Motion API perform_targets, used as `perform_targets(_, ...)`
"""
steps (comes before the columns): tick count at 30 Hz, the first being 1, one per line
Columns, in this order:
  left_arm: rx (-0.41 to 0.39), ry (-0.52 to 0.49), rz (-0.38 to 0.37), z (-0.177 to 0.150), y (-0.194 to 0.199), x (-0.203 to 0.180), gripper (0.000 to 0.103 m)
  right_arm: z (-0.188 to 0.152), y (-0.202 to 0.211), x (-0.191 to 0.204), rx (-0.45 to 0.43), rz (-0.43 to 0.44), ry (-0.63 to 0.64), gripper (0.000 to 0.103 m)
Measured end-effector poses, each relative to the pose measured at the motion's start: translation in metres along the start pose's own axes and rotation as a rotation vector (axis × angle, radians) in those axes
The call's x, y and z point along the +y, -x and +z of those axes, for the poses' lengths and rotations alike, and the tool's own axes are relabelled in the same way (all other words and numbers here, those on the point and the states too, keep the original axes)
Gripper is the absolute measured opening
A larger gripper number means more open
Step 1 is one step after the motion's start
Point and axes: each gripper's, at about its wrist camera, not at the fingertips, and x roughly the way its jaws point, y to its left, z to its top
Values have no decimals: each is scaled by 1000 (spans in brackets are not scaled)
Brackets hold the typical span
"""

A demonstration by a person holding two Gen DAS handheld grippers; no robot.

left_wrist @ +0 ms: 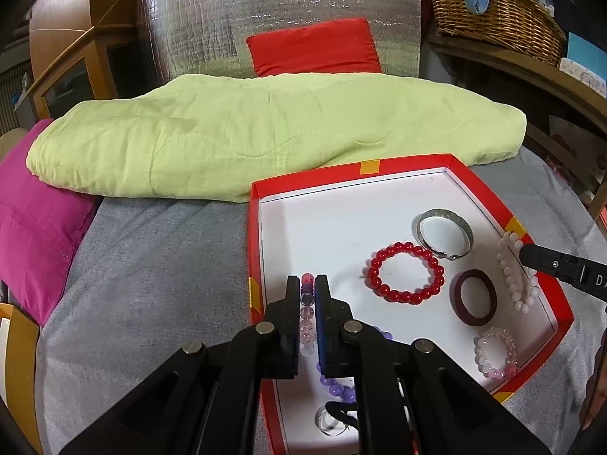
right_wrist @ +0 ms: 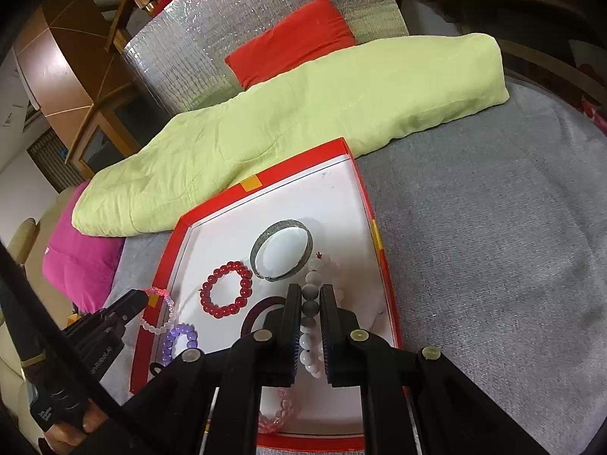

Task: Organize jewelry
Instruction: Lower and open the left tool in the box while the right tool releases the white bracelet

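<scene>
Your left tongs (left_wrist: 308, 284) clench the pink-purple bead bracelet (left_wrist: 307, 316) at lower centre; your right tongs (right_wrist: 310, 295) grasp the white bead bracelet (right_wrist: 310, 335) over the red tray (right_wrist: 387, 284).

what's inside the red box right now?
In the red box: red bead bracelet, silver bangle, dark ring bangle, pink crystal bracelet, white bead bracelet and a purple-pink strand, each held by tongs. The near corner is hidden.
</scene>
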Motion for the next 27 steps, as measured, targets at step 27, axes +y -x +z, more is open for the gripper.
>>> perform_targets(27,-18,-22,-8,3,8,-13,8,4,18,11,-57,110,-18,10)
